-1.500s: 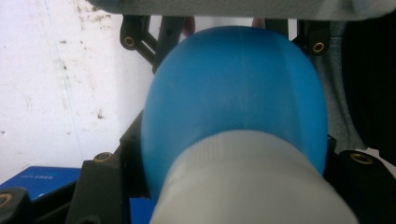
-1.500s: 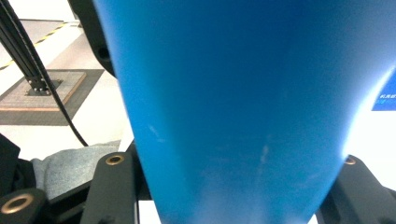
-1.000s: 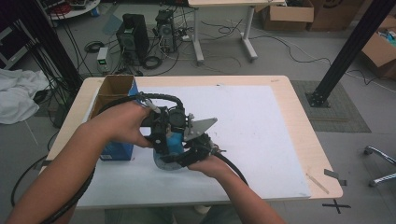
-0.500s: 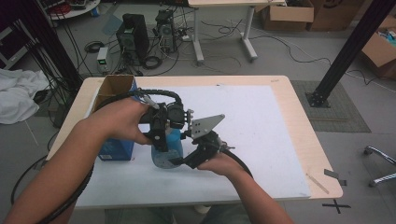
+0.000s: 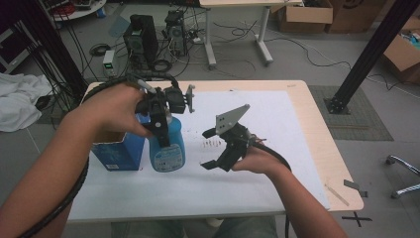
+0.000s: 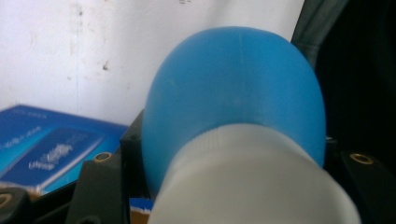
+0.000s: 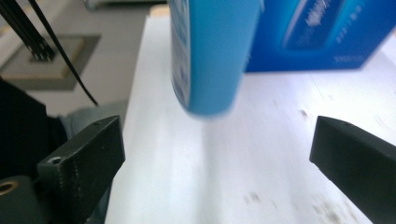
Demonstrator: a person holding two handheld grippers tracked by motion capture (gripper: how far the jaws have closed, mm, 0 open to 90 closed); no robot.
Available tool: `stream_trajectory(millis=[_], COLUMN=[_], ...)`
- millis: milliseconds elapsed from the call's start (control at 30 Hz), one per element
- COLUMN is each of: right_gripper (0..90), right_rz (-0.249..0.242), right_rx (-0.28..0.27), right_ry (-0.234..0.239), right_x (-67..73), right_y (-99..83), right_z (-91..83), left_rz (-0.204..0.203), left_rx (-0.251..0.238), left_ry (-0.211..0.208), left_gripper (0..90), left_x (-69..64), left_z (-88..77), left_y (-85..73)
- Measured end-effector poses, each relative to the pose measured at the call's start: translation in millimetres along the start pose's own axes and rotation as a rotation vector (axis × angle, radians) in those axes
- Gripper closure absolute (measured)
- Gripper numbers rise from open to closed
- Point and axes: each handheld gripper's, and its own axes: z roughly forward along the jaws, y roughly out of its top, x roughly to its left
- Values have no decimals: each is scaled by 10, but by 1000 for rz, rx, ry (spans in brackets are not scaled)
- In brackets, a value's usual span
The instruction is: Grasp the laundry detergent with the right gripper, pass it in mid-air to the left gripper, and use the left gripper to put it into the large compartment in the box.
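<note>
A blue bottle [image 5: 167, 152] with a white cap [image 6: 252, 182] hangs upright a little above the white mat, next to a blue carton [image 5: 117, 150]. My left gripper [image 5: 161, 130] points down from above and is shut on the bottle's neck; its own view shows the blue shoulder [image 6: 233, 88] between the black jaws. My right gripper [image 5: 205, 148] is to the right of the bottle and apart from it. Its jaws have just been opening and now stand wide with nothing between them. Ahead of it in the right gripper view are the bottle's lower end [image 7: 210, 60] and the carton [image 7: 322, 37].
A white mat [image 5: 277, 124] covers most of the wooden table [image 5: 317, 144]. The blue carton stands at the table's left side. Small dark marks [image 5: 210, 144] lie on the mat near the right gripper. Desks, cables and cardboard boxes are on the floor beyond.
My right gripper has let go of the bottle, opened wide and drawn away to the right. The left gripper has lifted the bottle and carried it slightly left, towards the carton.
</note>
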Motion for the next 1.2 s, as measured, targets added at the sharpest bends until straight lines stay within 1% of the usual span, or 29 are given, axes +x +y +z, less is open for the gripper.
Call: stream_trajectory(millis=[67,100,167,267,300,333,367,433,467,500,533,567,600,633,667,700,733,767,800,833,900,933,1000,1033,1067,1200], right_gripper=[25,24,0,0,0,0,0,0,0,0,0,0,0,0,0,0,0,0,0,0,0,0,0,0,0,0], right_rz=[-2,-2,1,2,-1,-4,-4,-12,-9,-4,2,3,-2,-1,1,-3,-1,0,-4,-5,-15,-18,-28,-31,-35,-50], right_rx=[43,62,119,226,253,295,316,373,397,416,448,470,509,533,555,569,591,600,617,626,640,644,651,652,652,664], right_ry=[-4,-5,-3,2,0,7,11,10,13,16,26,34,34,33,36,35,35,35,36,34,39,39,43,43,45,49], right_x=[-37,-50,-94,-155,-166,-181,-191,-218,-232,-238,-251,-257,-262,-272,-277,-279,-285,-289,-291,-291,-287,-282,-270,-264,-259,-222], right_y=[29,41,71,112,121,133,138,143,138,132,117,106,87,72,56,44,28,17,3,-3,-18,-21,-23,-23,-23,-24], right_z=[-82,-115,-189,-263,-280,-310,-326,-376,-398,-414,-437,-447,-461,-470,-478,-483,-491,-494,-497,-497,-490,-485,-473,-468,-464,-457], left_rz=[-36,-69,-126,-228,-269,-298,-327,-398,-423,-458,-482,-537,-580,-626,-664,-709,-733,-780,-813,-863,-947,-1004,-1054,-1072,-1098,-1191], left_rx=[-15,-20,-31,-44,-45,-46,-46,-43,-40,-38,-41,-44,-53,-61,-67,-63,-70,-73,-68,-66,-67,-65,-62,-58,-55,-58], left_ry=[-5,-12,-22,-35,-37,-38,-35,-27,-25,-25,-35,-65,-87,-109,-121,-133,-130,-127,-127,-118,-110,-103,-93,-85,-74,-64], left_gripper=[386,386,386,385,385,385,385,385,386,386,385,386,386,386,386,386,385,386,386,386,386,386,386,386,386,386], left_x=[40,75,132,214,252,269,299,354,374,410,444,521,577,626,655,706,727,759,778,795,818,831,838,842,846,863], left_z=[-77,-134,-229,-374,-443,-481,-531,-632,-662,-708,-731,-763,-782,-802,-818,-851,-873,-911,-930,-967,-1025,-1061,-1090,-1103,-1125,-1160], left_y=[-30,-53,-93,-158,-192,-213,-242,-313,-339,-387,-422,-489,-547,-605,-647,-718,-756,-821,-861,-916,-1000,-1057,-1100,-1119,-1151,-1238])
